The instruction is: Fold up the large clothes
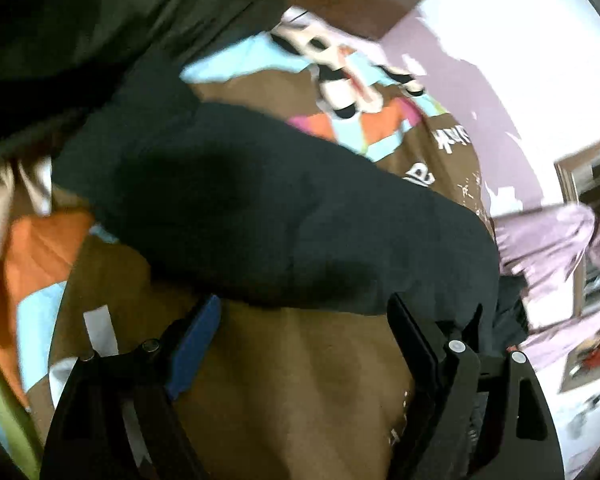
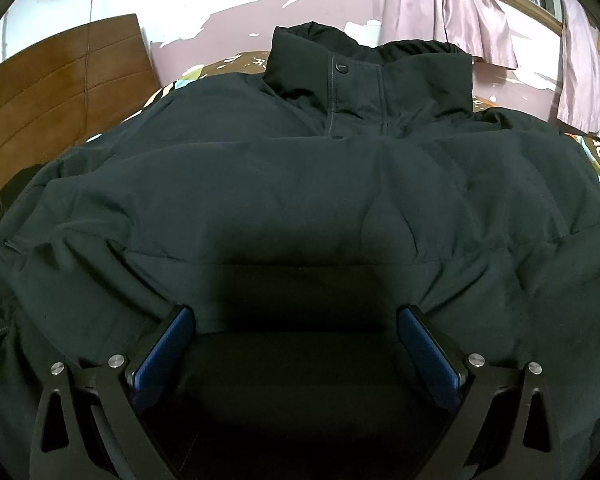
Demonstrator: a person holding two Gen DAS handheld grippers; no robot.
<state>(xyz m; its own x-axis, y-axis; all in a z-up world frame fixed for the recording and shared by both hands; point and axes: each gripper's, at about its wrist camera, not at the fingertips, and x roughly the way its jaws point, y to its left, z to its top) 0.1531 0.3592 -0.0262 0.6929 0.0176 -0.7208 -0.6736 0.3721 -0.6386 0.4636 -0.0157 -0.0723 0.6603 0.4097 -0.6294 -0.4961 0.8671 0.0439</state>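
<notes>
So the jacket point(image 2: 300, 184) is a big dark puffy one, lying spread out on the bed, collar point(image 2: 372, 76) at the far end with a snap button point(image 2: 342, 67) on it. It pretty much fills the right wrist view. In the left wrist view, which is blurry, a rounded dark part of it point(image 1: 268, 216) lies across the bedspread point(image 1: 300, 380), a brown one with orange, blue and pink patches.

Right tool point(image 2: 296, 320) has its jaws spread wide, tips right down on the jacket fabric, with nothing pinched between the blue pads point(image 2: 428, 360). Left tool point(image 1: 304, 312) is wide open too, with only bare brown bedspread between its fingers, the jacket's edge just past the tips.

Further out: a wooden headboard point(image 2: 60, 92) on the left, a peeling pinkish wall point(image 2: 220, 32), and pink curtains point(image 2: 452, 4) hanging at the upper right.
</notes>
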